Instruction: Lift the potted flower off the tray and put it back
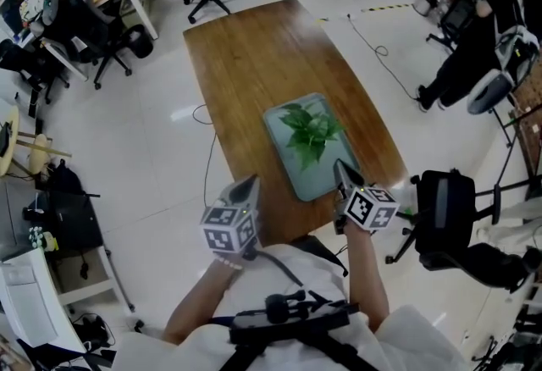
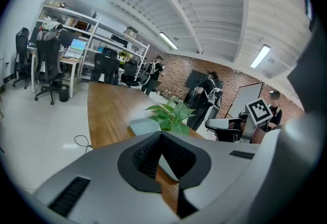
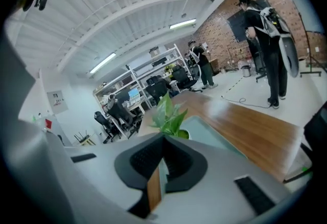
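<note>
Potted flower [image 1: 311,134] stands on tray [image 1: 298,181], ahead & slightly left of R gripper [image 1: 342,166], which is nearer than L gripper [image 1: 251,181]. Both have jaws together, empty.

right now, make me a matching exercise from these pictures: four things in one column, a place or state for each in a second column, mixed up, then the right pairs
Things:
1 potted flower
2 tray
3 left gripper
4 right gripper

Place or state:
a lies flat on the wooden table
b shut and empty, at the tray's near right corner
c stands on the tray
d shut and empty, left of the tray

Pairs: 1-c, 2-a, 3-d, 4-b
</note>
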`<state>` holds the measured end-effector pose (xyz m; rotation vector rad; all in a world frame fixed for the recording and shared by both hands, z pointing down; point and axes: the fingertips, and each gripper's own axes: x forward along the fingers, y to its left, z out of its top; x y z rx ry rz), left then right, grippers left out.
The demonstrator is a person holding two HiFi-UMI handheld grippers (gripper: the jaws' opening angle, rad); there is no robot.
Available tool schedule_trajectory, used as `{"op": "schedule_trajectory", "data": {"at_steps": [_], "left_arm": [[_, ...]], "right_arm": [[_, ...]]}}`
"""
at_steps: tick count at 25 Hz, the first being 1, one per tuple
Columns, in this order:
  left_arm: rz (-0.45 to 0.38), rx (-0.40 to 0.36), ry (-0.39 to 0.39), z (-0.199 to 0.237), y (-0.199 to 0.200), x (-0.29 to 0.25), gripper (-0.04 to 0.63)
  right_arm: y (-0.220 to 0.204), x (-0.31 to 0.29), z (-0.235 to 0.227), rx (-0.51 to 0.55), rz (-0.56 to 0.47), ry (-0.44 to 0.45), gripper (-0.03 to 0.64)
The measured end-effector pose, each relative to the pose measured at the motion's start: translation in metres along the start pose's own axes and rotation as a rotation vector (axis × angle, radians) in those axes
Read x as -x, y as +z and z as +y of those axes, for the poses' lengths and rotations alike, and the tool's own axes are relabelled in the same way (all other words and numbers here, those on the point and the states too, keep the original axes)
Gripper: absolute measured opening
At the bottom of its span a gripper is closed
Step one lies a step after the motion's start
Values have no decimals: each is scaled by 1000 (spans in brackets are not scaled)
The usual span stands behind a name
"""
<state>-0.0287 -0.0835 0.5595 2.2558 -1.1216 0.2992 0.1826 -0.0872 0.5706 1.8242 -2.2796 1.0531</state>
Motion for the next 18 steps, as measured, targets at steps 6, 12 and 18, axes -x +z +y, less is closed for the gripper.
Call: {"op": "schedule_trajectory", "data": {"at_steps": [6, 12, 18], "left_arm": [[2, 0, -5, -3, -1, -5, -5], [5, 7, -12, -5, 0, -10, -5], [8, 6, -10, -8, 1, -16, -5]], "right_arm": [[-4, 0, -3, 11, 14, -11, -2], [0, 0, -12, 14, 18, -28, -2], [-1, -3, -16, 18, 34, -31, -2]]}}
